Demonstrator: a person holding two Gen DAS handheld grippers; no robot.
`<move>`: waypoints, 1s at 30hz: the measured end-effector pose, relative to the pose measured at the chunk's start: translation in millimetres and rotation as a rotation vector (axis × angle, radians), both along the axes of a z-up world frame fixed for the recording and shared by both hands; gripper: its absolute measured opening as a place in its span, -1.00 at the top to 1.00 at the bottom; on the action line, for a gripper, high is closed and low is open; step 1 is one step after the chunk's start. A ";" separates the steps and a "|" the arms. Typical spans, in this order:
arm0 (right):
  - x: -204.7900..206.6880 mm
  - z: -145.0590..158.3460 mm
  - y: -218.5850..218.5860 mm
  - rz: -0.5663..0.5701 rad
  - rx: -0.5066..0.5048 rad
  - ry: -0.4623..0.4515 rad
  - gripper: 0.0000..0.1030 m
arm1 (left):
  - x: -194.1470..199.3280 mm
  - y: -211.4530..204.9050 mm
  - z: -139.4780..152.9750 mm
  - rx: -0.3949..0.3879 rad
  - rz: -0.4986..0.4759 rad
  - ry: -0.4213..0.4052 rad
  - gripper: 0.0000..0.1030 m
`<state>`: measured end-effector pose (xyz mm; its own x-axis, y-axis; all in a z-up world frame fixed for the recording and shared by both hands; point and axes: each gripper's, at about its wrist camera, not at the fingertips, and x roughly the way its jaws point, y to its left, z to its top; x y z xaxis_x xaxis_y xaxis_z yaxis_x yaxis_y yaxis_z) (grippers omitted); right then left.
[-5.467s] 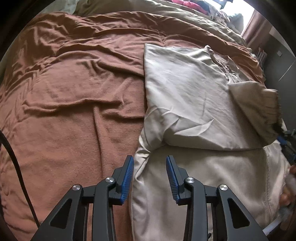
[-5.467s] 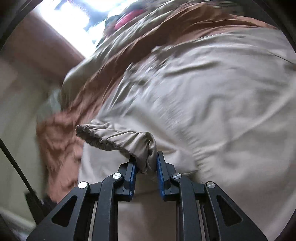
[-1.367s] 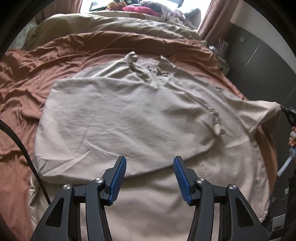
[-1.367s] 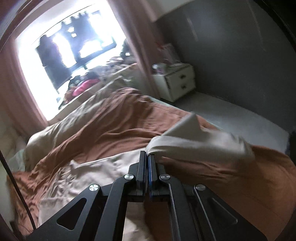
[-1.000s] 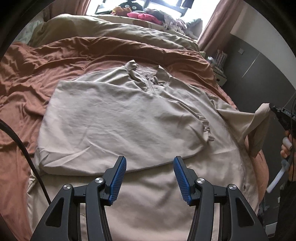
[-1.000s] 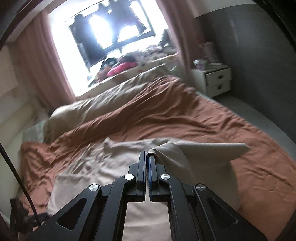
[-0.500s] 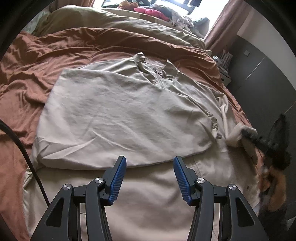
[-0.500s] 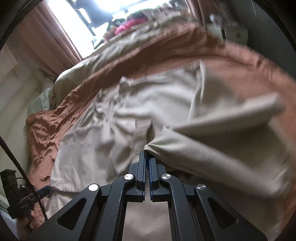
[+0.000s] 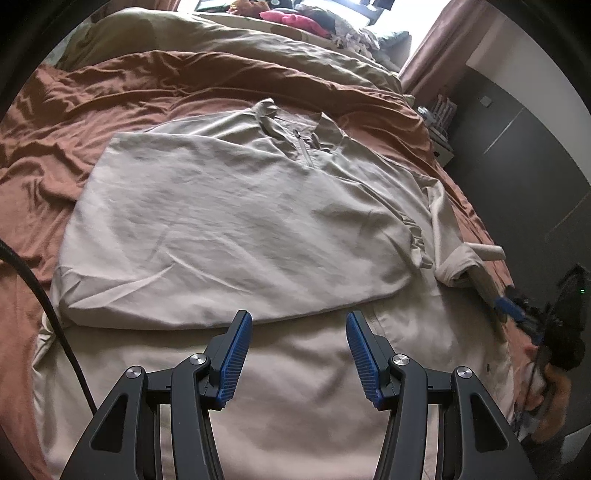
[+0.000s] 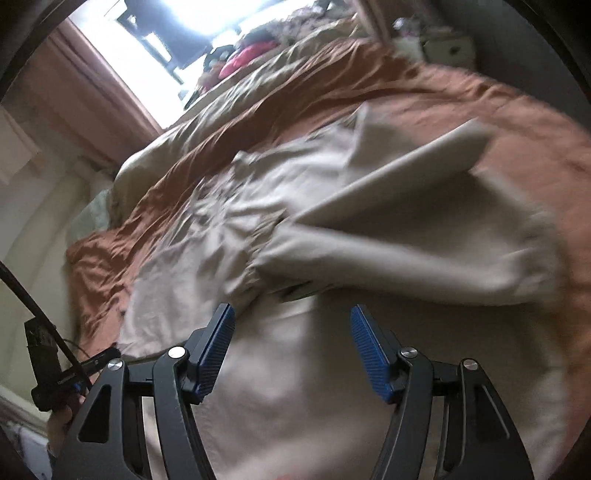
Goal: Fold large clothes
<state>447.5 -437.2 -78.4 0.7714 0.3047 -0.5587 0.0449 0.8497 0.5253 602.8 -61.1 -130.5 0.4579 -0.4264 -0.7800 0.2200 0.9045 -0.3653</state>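
A large beige zip-neck top (image 9: pixel 229 221) lies spread on the bed, its left side folded over the body. My left gripper (image 9: pixel 299 343) hovers open above the lower hem, with nothing between its pads. The right sleeve (image 9: pixel 458 262) lies bunched at the top's right edge. In the left wrist view my right gripper (image 9: pixel 508 305) sits just behind that sleeve. In the right wrist view the right gripper (image 10: pixel 291 350) has its jaws opening, nothing between them, and the loose sleeve (image 10: pixel 406 254) lies just ahead of it across the top (image 10: pixel 280 376).
A rumpled brown blanket (image 9: pixel 110 96) covers the bed, with a beige duvet (image 9: pixel 229 33) and a pile of clothes (image 9: pixel 291 18) beyond. A nightstand (image 9: pixel 439 144) and dark wardrobe (image 9: pixel 524 155) stand to the right. A black cable (image 9: pixel 48 306) crosses the left.
My right gripper came down to the top's right edge with the sleeve pinched, then opened and let the sleeve drop. The left gripper stayed open and nearly still.
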 end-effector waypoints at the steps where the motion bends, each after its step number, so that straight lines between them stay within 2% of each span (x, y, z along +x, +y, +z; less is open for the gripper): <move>1: -6.7 1.7 -15.3 -0.027 -0.003 0.003 -0.23 | -0.4 -1.6 0.3 0.002 -0.003 -0.002 -0.07; 4: -22.1 -2.6 -49.6 -0.118 -0.025 0.033 -0.23 | -1.9 -5.2 2.0 0.012 -0.009 -0.010 -0.07; 7: -30.3 -15.1 -89.2 -0.209 -0.004 0.067 -0.23 | -2.2 -4.9 3.0 0.019 -0.009 -0.016 -0.07; 10: -23.8 -27.9 -102.8 -0.242 -0.021 0.103 -0.23 | -1.9 -1.1 1.7 0.033 -0.004 -0.019 -0.07; 15: 3.1 -64.9 -115.5 -0.253 0.078 0.171 -0.23 | -1.4 8.9 -5.5 0.061 0.009 -0.013 -0.07; 16: 5.3 -64.8 -118.3 -0.256 0.088 0.176 -0.22 | -0.6 11.0 -7.4 0.063 0.012 -0.010 -0.07; 17: 8.6 -69.5 -122.9 -0.266 0.108 0.178 -0.18 | 0.4 13.6 -9.9 0.066 0.017 -0.006 -0.07; 19: 15.6 -71.2 -129.9 -0.286 0.152 0.166 0.18 | 2.3 17.5 -13.8 0.070 0.024 0.003 -0.07; 21: 18.3 -67.0 -131.5 -0.281 0.166 0.149 0.40 | 3.9 20.4 -16.5 0.066 0.028 0.011 -0.07; 23: 22.5 -57.2 -125.5 -0.261 0.160 0.118 0.46 | 4.3 21.1 -15.7 0.059 0.029 0.011 -0.07; 24: 21.1 -48.0 -122.4 -0.257 0.133 0.099 0.70 | 4.0 20.6 -14.1 0.057 0.028 0.007 -0.07; 26: 20.1 -34.1 -115.2 -0.237 0.106 0.063 0.81 | 2.5 19.8 -10.1 0.052 0.025 -0.002 -0.07; 30: 18.8 15.6 -89.5 -0.199 0.050 -0.039 0.95 | -1.5 17.7 -2.1 0.032 0.020 -0.015 -0.07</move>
<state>466.3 -526.7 -62.8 0.8399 0.1709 -0.5151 0.1880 0.7987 0.5716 601.3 -43.3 -132.6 0.4780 -0.3923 -0.7859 0.2071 0.9198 -0.3332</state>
